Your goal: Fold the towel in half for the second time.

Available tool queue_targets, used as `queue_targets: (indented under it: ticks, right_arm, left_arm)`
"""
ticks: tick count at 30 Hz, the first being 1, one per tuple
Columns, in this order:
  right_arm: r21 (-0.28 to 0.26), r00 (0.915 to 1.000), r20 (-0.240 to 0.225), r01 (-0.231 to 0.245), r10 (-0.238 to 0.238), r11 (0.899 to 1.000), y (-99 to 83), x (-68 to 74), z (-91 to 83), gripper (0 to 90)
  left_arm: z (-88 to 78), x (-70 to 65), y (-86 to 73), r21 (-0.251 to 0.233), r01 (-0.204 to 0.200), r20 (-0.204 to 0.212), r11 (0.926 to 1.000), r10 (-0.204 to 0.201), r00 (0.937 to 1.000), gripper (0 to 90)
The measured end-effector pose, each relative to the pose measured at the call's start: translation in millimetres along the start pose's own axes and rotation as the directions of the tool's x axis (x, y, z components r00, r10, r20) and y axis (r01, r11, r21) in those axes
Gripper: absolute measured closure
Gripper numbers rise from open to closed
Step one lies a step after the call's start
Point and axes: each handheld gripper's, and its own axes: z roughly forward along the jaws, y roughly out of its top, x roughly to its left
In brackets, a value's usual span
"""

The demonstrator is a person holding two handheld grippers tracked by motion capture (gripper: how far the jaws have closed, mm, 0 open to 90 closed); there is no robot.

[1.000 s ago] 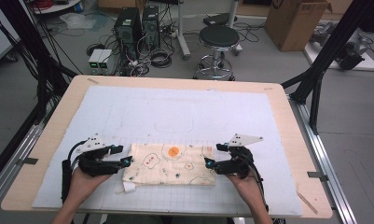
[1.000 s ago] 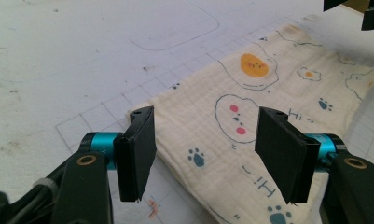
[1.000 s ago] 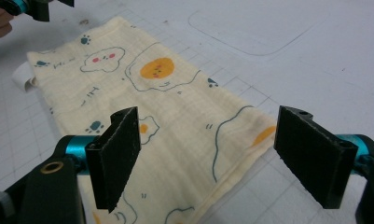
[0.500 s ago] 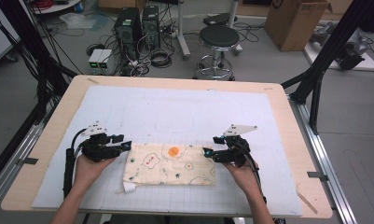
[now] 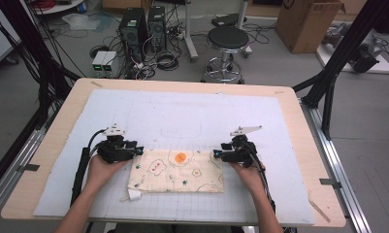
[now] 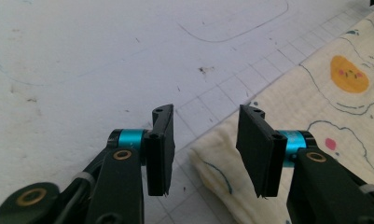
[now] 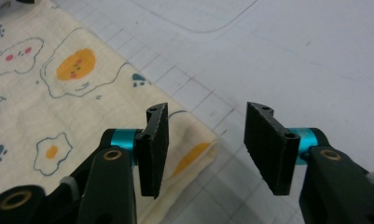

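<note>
— Left hand-held gripper (image 6: 204, 154): state?
— Jaws parted, empty, poised over the cloth's (image 5: 177, 171) far left corner; no contact can be confirmed.
— Right hand-held gripper (image 7: 207, 154)?
— Likewise spread wide, holding nothing, at the far right corner.
— And the cloth?
— Folded flat on the white mat (image 5: 182, 116) near the worktop's (image 5: 299, 111) front edge, between both hands.

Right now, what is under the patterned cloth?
The patterned cloth lies flat on the gridded white mat, which shows all round its edges. The cloth looks folded, and anything between or beneath its layers is covered and cannot be seen.
</note>
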Motion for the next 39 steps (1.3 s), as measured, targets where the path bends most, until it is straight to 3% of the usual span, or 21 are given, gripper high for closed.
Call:
queue_targets:
  ticks: [3,6,15,17,19,26,28,31,39]
  right_arm:
    - [0.032,0.9998,-0.011,0.016,-0.016,0.999,-0.5,1.9,4.1,54.9]
    - [0.052,0.9991,0.005,0.041,-0.041,0.998,-1.1,3.8,6.6,55.7]
    - [0.070,0.9974,0.007,0.071,-0.071,0.995,-0.2,6.9,7.2,69.6]
    - [0.076,0.9970,-0.007,0.078,-0.078,0.994,0.3,7.0,7.9,77.2]
    - [0.088,0.9969,-0.027,0.076,-0.074,0.993,1.1,6.5,7.6,80.3]
    - [0.112,0.9942,-0.033,0.105,-0.102,0.988,7.2,10.0,5.7,83.5]
    - [0.082,0.9950,-0.043,0.094,-0.090,0.992,9.8,7.7,1.9,83.5]
    - [0.086,0.9958,-0.046,0.083,-0.079,0.993,11.8,6.2,0.4,83.6]
    - [0.056,0.9968,-0.069,0.045,-0.041,0.997,18.5,-0.3,-2.6,83.6]
  left_arm:
    - [1.7,0.8,-0.7,0.022,0.013,0.003,0.9997,-0.013,0.9999,62.2]
    - [5.9,0.9,-2.6,0.072,-0.003,0.017,0.9974,0.001,0.9998,65.1]
    - [5.3,2.5,-2.9,0.079,-0.007,0.040,0.9969,0.003,0.9992,74.9]
    - [5.1,3.7,-3.1,0.082,-0.006,0.051,0.9967,0.002,0.9987,79.4]
    - [5.0,2.8,-3.2,0.076,-0.001,0.051,0.9971,-0.002,0.9987,81.5]
    - [0.3,5.7,-1.0,0.052,0.003,0.054,0.9986,-0.006,0.9985,83.5]
    - [-2.0,6.6,0.5,0.033,0.011,0.052,0.9994,-0.012,0.9985,83.5]
    - [-3.7,9.9,4.4,-0.017,0.037,0.053,0.9992,-0.036,0.9979,83.5]
    - [-3.9,17.8,7.7,-0.063,0.090,0.050,0.9939,-0.087,0.9949,83.8]
